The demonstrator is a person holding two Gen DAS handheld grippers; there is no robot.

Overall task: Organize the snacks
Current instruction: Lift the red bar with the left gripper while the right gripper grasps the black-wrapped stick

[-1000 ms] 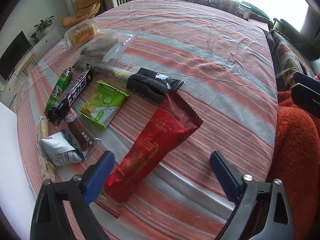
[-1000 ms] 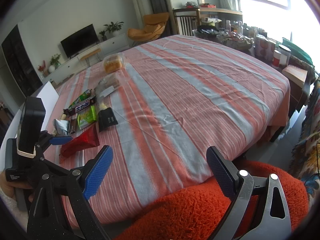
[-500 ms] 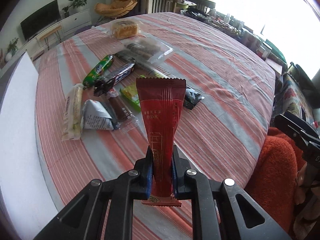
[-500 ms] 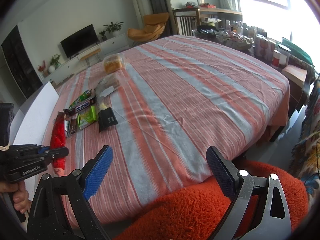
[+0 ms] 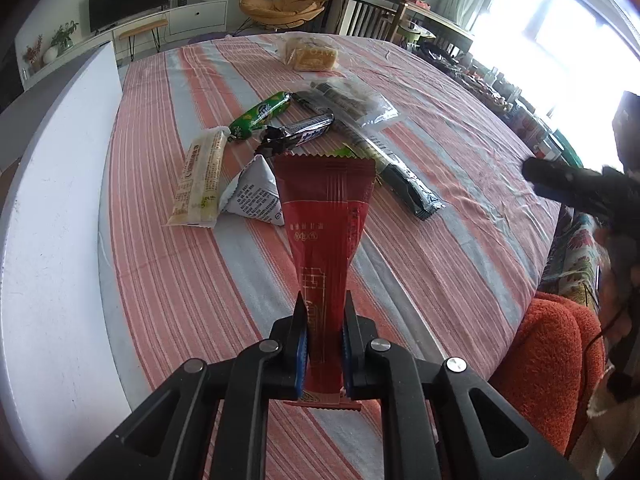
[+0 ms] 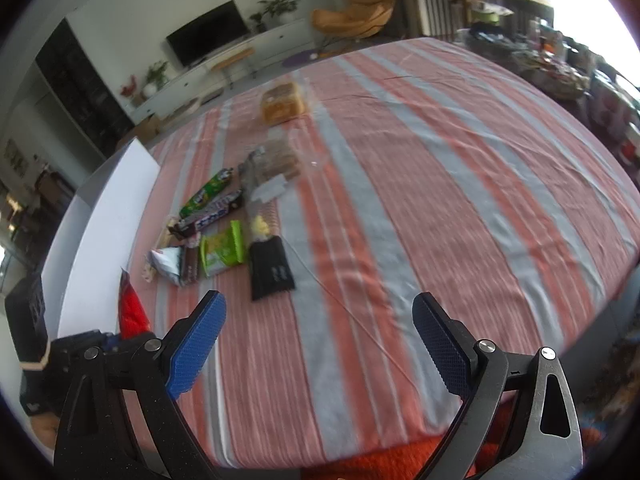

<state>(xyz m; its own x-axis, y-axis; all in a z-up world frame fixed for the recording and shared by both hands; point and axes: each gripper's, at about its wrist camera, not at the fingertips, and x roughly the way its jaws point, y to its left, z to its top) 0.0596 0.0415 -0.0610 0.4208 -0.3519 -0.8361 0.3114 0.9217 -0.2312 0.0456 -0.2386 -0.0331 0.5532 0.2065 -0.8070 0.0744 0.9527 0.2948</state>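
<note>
One red packet (image 5: 326, 240) is all you're pinching in your left gripper (image 5: 324, 350), right gripper (image 6: 320, 344) gaping empty, the other snacks (image 5: 256, 196) still lying scattered.

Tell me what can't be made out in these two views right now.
- Left wrist view: the red packet in the left gripper hides most of the green packet behind it.
- Right wrist view: motion blur makes all wrapper print unreadable.
- Both views: where sorted snacks should go isn't shown.
</note>
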